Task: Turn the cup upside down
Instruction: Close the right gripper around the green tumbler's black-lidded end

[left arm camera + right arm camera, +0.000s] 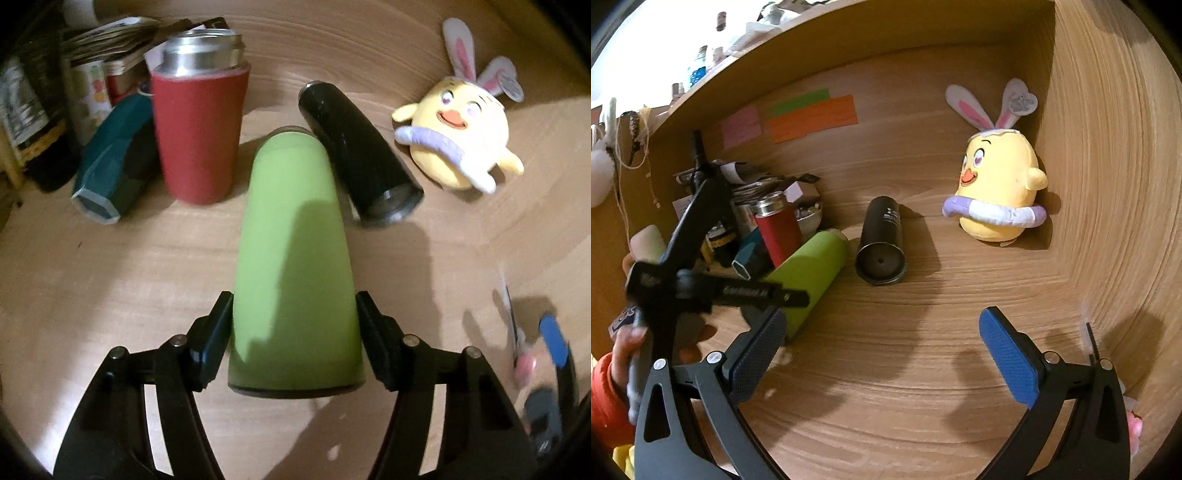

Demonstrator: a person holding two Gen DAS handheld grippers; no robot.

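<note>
A light green cup [293,258] is tilted over, its near end between the two black fingers of my left gripper [295,332], which is shut on it. Its far end leans by a black cup [354,155] lying on its side. In the right wrist view the green cup [812,269] lies slanted with the left gripper [701,288] clamped across its near end. My right gripper [882,350] is open and empty, its blue pads [1008,354] wide apart above the wooden shelf floor, right of the green cup.
A red cup with a steel rim [199,129] stands upright at back left beside a dark teal cup [114,166] lying down. A yellow plush chick [458,136] sits at back right. Clutter [44,92] fills the left corner. A wooden side wall [1115,184] rises at right.
</note>
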